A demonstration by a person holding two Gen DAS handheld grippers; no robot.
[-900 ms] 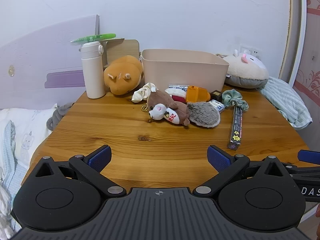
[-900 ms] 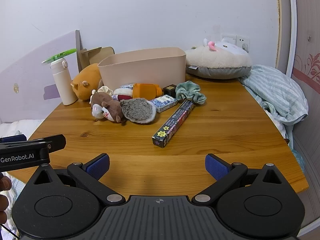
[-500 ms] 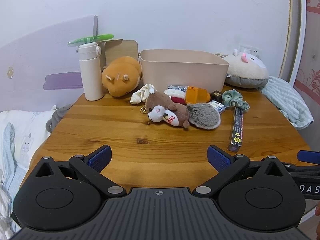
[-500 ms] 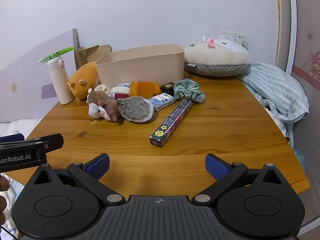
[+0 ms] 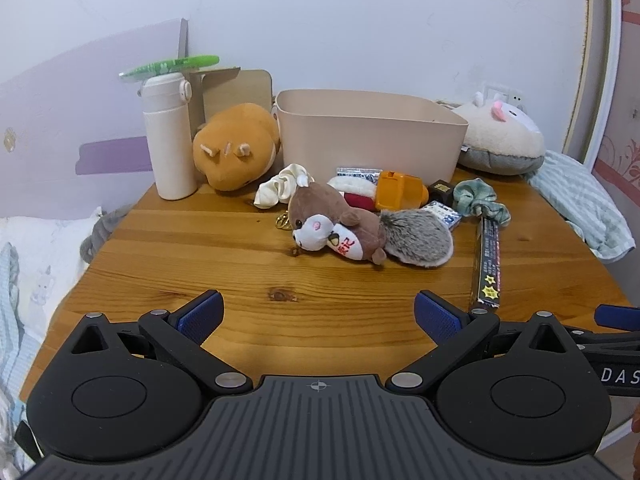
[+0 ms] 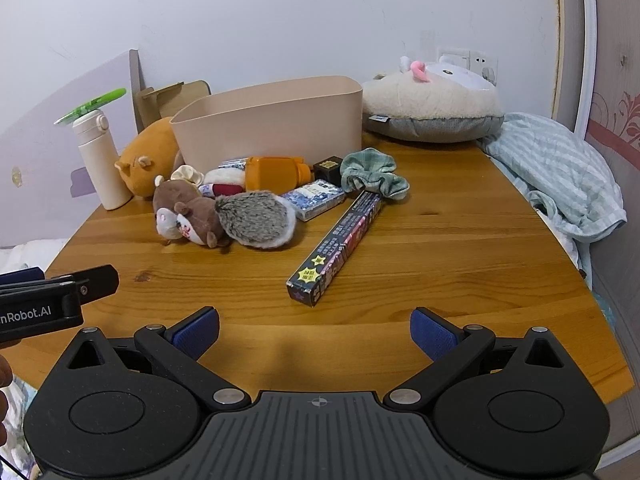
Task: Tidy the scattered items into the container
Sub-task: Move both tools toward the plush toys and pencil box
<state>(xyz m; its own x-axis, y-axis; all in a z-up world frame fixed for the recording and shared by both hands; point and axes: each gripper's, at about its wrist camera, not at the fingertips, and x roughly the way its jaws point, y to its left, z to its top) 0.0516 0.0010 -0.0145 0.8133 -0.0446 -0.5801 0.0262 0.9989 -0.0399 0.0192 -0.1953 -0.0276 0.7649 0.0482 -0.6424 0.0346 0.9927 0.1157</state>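
A beige container (image 5: 372,142) stands at the upper centre of the left wrist frame, against the back of a wooden table (image 5: 208,248), with scattered items heaped just in front of it. A brown squirrel plush (image 5: 340,228) with a grey bushy tail lies nearest the camera. Behind it sit a cream scrunchie (image 5: 280,186), an orange bottle (image 5: 400,192), a small black cube (image 5: 441,190), a blue-and-white packet (image 6: 314,199) and a green scrunchie (image 6: 374,174). A long dark box (image 6: 340,244) angles toward the lower centre of the right wrist frame, its far end touching the green scrunchie. Left of the container rest an orange plush (image 5: 236,146) and a white flask (image 5: 170,136) topped by a green pen (image 5: 172,66). A cream animal cushion (image 6: 432,100) and striped bedding (image 6: 556,172) fill the right side, below a white wall (image 5: 360,20). The left gripper (image 5: 318,314) and right gripper (image 6: 314,330) hover low in their frames, jaws spread wide, holding nothing.
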